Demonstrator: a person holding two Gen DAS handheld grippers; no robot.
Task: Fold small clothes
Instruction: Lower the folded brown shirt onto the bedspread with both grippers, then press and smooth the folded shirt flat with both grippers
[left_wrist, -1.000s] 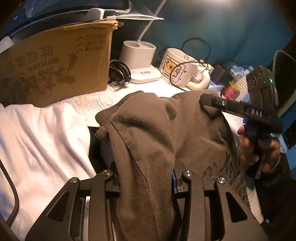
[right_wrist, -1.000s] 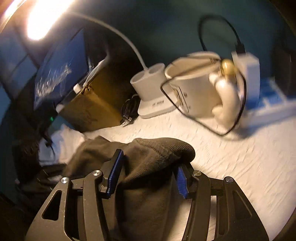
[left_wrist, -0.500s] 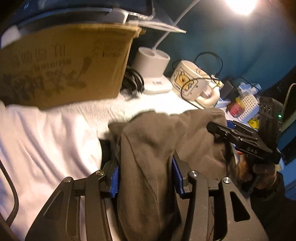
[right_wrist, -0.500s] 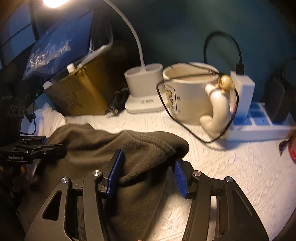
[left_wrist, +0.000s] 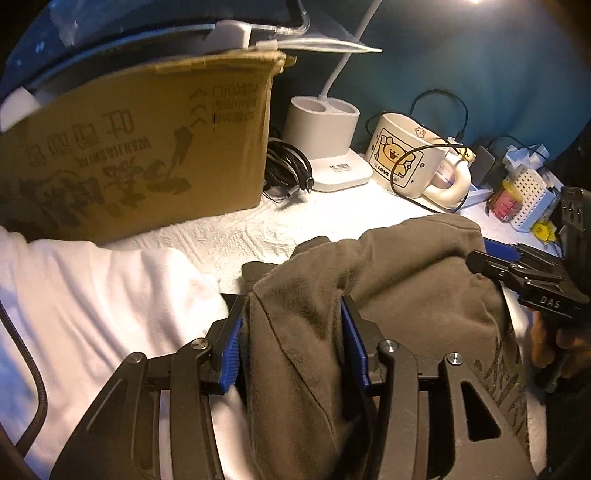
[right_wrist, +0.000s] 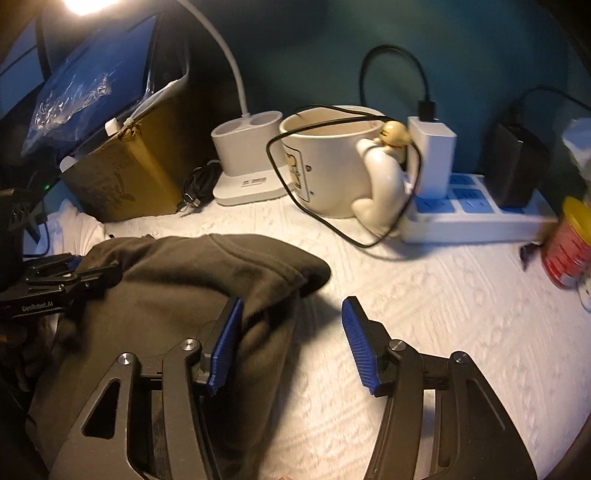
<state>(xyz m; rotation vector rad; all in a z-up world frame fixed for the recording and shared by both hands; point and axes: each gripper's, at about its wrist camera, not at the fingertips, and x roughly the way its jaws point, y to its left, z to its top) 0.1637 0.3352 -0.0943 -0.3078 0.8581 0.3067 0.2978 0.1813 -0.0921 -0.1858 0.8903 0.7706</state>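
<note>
While the dark olive-grey fleece garment lies bunched on the white textured cloth near the cream bear-print mug, a fold of it runs between the blue pads of my left gripper, whose jaws have just been opening, and I cannot tell whether the pads press it. My right gripper has just been spreading and stands open at the garment's right edge, fabric against its left pad only, its right pad over bare cloth.

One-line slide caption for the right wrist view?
Right hand-held gripper open over the white cloth, one pad against the folded brown garment; mug behind.
</note>
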